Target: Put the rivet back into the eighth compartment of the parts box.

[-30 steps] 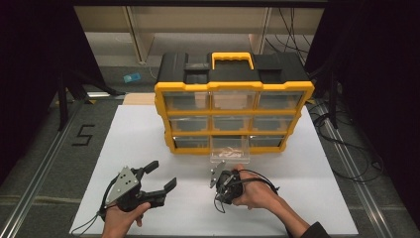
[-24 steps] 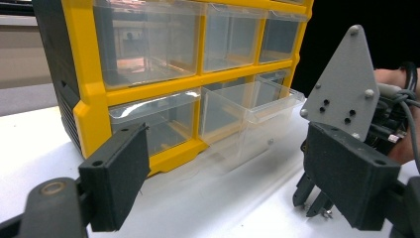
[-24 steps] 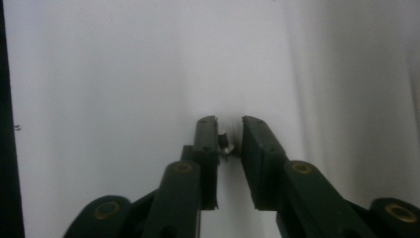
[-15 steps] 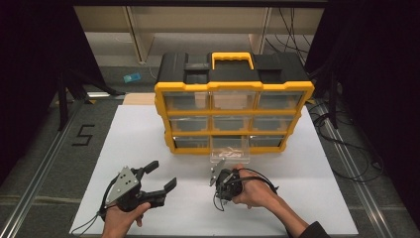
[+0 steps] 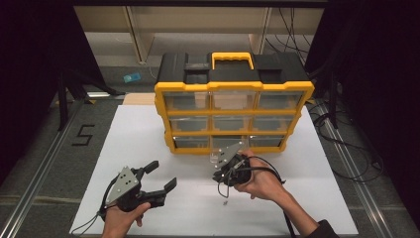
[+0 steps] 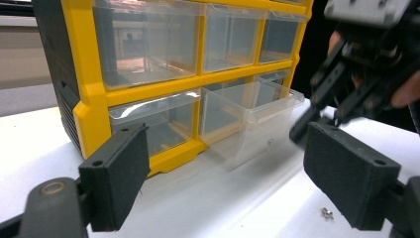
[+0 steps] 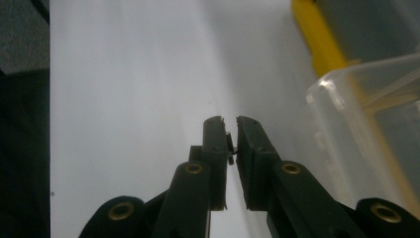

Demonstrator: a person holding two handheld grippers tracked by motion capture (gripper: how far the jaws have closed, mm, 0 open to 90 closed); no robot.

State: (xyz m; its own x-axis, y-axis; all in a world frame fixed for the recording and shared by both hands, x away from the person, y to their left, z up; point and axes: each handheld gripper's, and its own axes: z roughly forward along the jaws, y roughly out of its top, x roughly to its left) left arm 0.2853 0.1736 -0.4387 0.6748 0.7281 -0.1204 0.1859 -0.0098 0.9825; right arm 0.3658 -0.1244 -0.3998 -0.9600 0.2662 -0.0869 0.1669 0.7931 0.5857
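A yellow organizer with clear drawers stands at the back of the white board. Its bottom middle drawer is pulled out, and a tiny piece lies inside. My right gripper hangs above the board just in front of that drawer, shut on a small dark screw pinched between its pads. In the high view the right gripper points down beside the drawer. My left gripper rests low at the front left, open and holding nothing. Its pads frame the drawer from farther off.
A small screw lies loose on the white board below the right hand. Metal rails run along both sides of the board. A cable trails from the right gripper toward the front edge.
The right gripper has lifted off the board and come up toward the open drawer. The left gripper has stayed where it was.
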